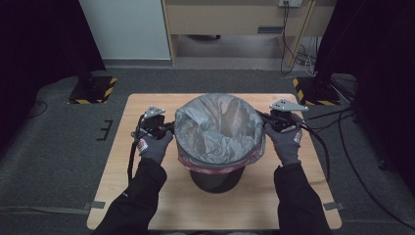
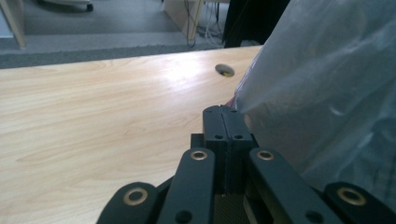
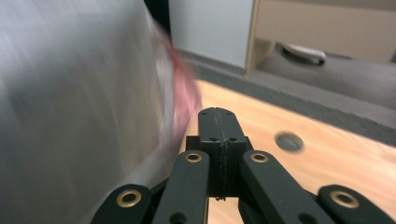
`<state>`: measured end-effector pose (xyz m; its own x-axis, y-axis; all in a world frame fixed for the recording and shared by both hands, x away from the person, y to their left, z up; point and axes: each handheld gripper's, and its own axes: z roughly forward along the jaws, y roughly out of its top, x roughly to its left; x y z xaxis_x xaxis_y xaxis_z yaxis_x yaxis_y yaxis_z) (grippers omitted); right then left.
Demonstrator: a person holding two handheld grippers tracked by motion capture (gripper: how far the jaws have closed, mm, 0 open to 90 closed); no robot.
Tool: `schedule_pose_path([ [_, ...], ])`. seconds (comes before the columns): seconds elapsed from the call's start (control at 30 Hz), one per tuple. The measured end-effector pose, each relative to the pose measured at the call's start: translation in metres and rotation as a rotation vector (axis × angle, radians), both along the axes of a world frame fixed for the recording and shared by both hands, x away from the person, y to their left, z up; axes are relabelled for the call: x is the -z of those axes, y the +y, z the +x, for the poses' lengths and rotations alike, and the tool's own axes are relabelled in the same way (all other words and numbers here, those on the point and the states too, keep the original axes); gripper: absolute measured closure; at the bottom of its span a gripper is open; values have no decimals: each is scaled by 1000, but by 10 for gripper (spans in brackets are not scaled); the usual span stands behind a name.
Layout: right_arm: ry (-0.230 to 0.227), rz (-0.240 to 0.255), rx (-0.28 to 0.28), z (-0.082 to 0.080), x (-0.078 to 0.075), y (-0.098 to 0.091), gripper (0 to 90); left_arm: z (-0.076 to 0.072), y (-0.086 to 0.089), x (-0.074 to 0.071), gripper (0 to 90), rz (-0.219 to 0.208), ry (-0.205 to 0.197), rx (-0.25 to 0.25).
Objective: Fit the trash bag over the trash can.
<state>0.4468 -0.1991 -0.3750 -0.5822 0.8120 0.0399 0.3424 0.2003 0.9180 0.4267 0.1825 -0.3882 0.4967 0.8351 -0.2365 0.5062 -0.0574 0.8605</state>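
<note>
- Holding both my grippers up against the bin, one at each side of it, in the middle of the high view.
- My left gripper [image 1: 169, 128] sits just left of centre in the high view, its tips pointing at the left edge of the grey bag [image 1: 218, 129].
- In the left gripper view my two black jaws meet flat against each other with no gap at lower centre; my left gripper [image 2: 225, 112] has its tips right at the edge of the bag [image 2: 322, 88], which fills the right half of that frame. Whether a fold of the film is pinched between the pads, I cannot tell.
- My right gripper [image 1: 264, 121] sits just right of centre in the high view, tips at the bag's right edge.
- In the right gripper view the jaws are likewise pressed together at lower centre; my right gripper [image 3: 217, 112] lies just beside the blurred bag [image 3: 79, 93], which takes up the left half of the frame. I cannot tell if any film is caught there either.
- The bag lines a dark bin [image 1: 215, 178] standing at the centre of the wooden table [image 1: 142, 196]; its mouth is open and folded down over the rim, with a reddish band [image 1: 215, 166] showing along the lower edge of the fold.
- My gloved hands and dark sleeves come up from the bottom of the high view, one on each side of the bin.
- A cable [image 1: 131, 161] hangs from my left gripper down the left side of the table.
</note>
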Motion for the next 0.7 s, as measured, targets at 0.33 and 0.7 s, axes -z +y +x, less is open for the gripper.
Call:
schedule_pose_path([
  [0.33,-103,281,58,-14,-17,-35,523,-21,25,-20,523,-200,-243,-26],
  [0.7,-206,337,-17,-31,-81,-26,373,-65,54,-18,390,-153,-227,-14],
])
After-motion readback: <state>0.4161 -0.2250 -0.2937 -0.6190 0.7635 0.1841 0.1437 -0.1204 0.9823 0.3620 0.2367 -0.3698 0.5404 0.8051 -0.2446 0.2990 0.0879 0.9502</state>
